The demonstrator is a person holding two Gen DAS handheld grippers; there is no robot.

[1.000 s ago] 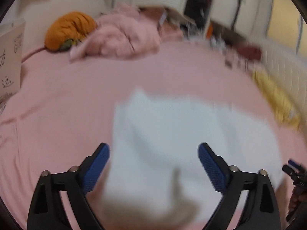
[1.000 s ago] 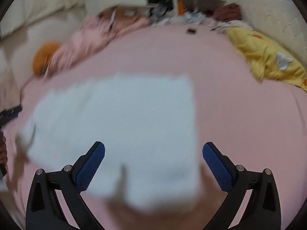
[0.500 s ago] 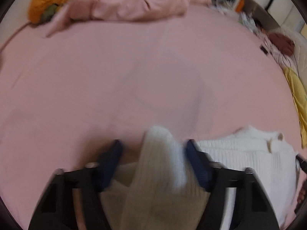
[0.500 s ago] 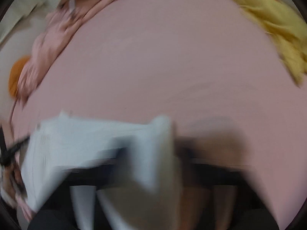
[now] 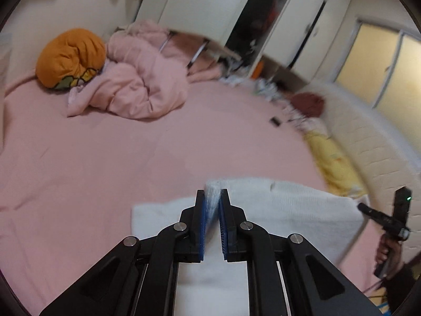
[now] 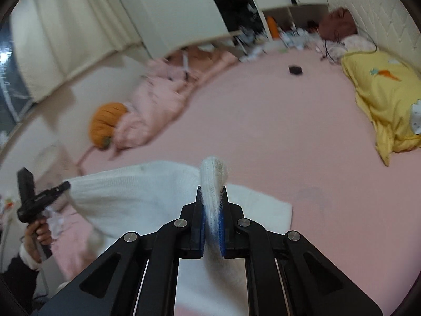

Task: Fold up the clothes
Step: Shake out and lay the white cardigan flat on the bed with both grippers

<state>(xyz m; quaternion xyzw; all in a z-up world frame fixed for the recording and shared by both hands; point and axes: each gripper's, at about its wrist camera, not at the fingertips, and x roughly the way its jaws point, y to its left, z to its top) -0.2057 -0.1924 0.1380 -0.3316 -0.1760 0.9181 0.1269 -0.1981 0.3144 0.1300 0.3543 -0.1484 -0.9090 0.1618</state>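
Between both grippers: white knit garment (image 5: 289, 205), long axis spanning left gripper (image 5: 212, 200) to right gripper (image 6: 212, 197); 2 jaw pairs clamped on opposite edges, lifted above pink bed (image 5: 105, 158).

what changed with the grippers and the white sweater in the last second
Both grippers were open above the flat white sweater. Now the left gripper and the right gripper have each shut on a pinch of its knit and lifted it off the bed. The orange pillow and yellow blanket stayed put.
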